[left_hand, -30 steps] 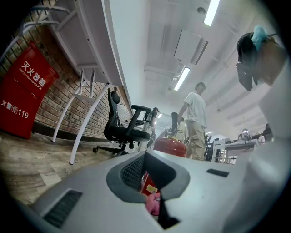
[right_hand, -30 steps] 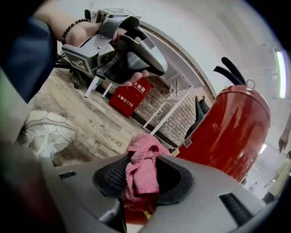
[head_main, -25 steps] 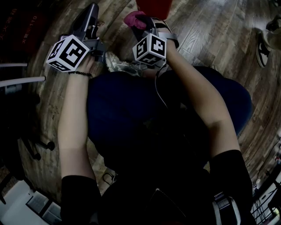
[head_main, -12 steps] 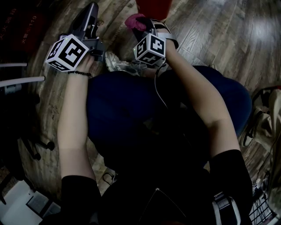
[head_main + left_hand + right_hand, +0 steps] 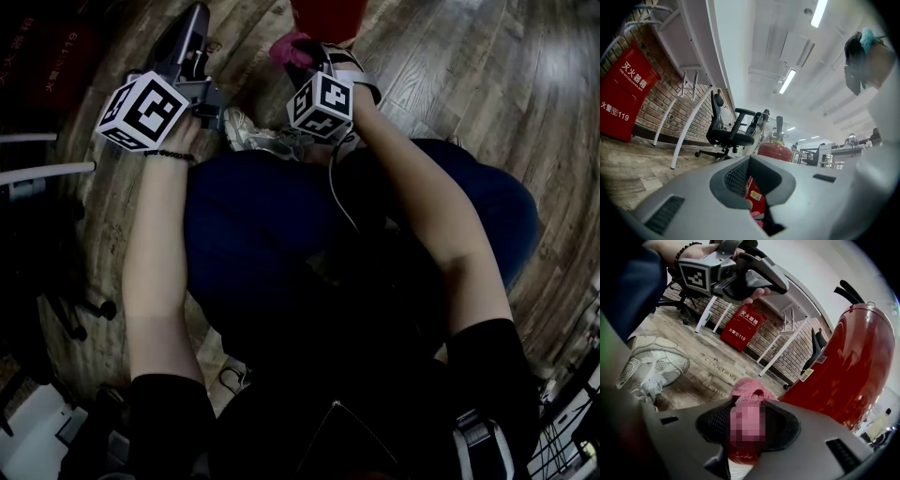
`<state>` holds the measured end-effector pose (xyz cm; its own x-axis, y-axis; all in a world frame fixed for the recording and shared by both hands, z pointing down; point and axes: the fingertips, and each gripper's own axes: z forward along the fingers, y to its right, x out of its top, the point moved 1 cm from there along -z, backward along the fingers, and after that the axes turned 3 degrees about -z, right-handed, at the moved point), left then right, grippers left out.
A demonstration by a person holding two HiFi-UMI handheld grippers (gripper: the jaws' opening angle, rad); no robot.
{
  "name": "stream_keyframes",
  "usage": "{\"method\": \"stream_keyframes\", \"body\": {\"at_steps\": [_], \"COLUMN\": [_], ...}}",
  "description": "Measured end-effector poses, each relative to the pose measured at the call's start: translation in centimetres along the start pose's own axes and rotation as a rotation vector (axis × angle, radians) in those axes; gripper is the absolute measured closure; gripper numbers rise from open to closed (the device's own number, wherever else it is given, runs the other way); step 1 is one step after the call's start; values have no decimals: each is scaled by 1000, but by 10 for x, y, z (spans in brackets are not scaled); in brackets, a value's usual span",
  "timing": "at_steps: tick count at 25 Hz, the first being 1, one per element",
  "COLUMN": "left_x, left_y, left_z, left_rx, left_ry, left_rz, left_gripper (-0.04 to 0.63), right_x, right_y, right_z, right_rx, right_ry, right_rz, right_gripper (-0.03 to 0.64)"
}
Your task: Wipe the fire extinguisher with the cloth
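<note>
The red fire extinguisher [image 5: 328,17] stands on the wooden floor at the top edge of the head view. In the right gripper view its body [image 5: 848,376] fills the right side. My right gripper [image 5: 307,54] is shut on a pink cloth [image 5: 287,45], and the cloth [image 5: 747,390] sits just left of the extinguisher's lower body, close to it. Contact cannot be told. My left gripper [image 5: 195,19] is held apart to the left, its jaws together with nothing in them. Past those jaws [image 5: 754,185] the extinguisher [image 5: 774,151] shows in the left gripper view.
A light sneaker [image 5: 248,131] rests on the floor between the grippers, below the cloth. A red fire-equipment box [image 5: 621,101] leans on the brick wall. A black office chair [image 5: 726,131] and white table legs [image 5: 689,126] stand beyond. My blue-trousered knees [image 5: 281,225] fill the middle.
The grippers and cloth have barely shifted. A passer-by's shoes at the right edge of the head view have gone out of sight.
</note>
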<state>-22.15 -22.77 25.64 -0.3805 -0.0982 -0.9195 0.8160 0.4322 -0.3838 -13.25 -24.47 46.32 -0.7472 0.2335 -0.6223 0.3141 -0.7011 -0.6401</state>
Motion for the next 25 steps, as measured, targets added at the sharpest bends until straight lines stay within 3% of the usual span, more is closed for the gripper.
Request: {"method": "stream_keyframes", "body": {"at_steps": [25], "left_x": [0], "left_y": [0], "left_z": [0], "left_rx": [-6], "left_ry": [0], "left_rz": [-8], "left_gripper": [580], "right_x": [-42], "right_y": [-43], "right_z": [21], "right_rx": [149], "right_ry": [-115], "right_rz": [-33], "right_gripper": [476]}}
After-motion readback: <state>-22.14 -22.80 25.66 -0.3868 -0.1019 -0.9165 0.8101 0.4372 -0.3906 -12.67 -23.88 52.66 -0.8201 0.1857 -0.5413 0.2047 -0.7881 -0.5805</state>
